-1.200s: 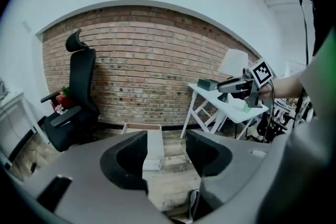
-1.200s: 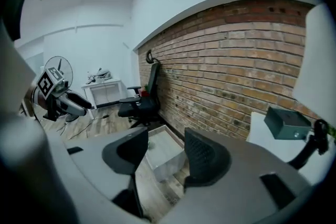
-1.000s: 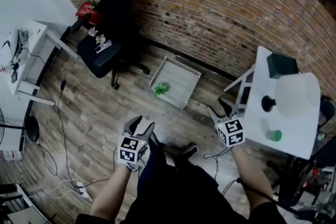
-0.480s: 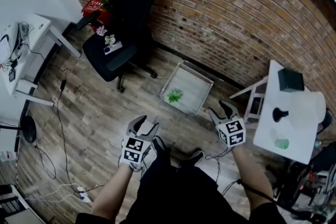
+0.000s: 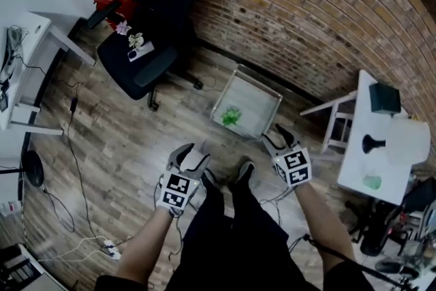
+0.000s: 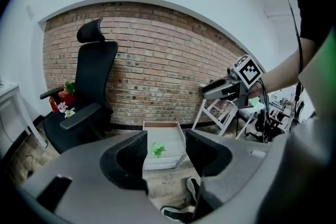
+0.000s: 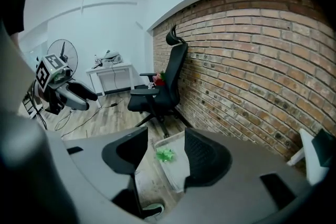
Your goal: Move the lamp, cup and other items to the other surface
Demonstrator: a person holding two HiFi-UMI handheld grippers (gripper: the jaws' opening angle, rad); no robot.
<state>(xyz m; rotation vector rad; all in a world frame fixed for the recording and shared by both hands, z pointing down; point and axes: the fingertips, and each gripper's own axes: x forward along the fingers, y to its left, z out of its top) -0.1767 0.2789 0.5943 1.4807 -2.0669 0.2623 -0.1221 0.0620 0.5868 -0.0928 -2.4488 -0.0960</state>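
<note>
**Both claws spread and empty, lamp and cup well off to the right**

The lamp, with a white shade and a black base, stands on a white table well to the right of the right claw. No claw touches it. On the same table top a green cup sits on the near side of the lamp. A dark box sits on the far side, toward the brick wall.

The right claw is held low in front of the person, tilted downward. Its jaws stand apart with nothing between them. Through the gap, its own view shows only a shallow tray on the wooden floor ahead, with a small green thing lying in it.

The left claw hangs just to the left of the right claw, at about the same height. Its jaws are also spread and hold nothing, and the same tray shows beyond them.

The tray lies ahead of both claws, between them and the wall. The person's shoes are on the floor just under the claws.

A black office chair stands well ahead and to the left of the left claw, with small flowers on its seat. Farther left stands a white desk, and cables trail across the floor beside it.
</note>
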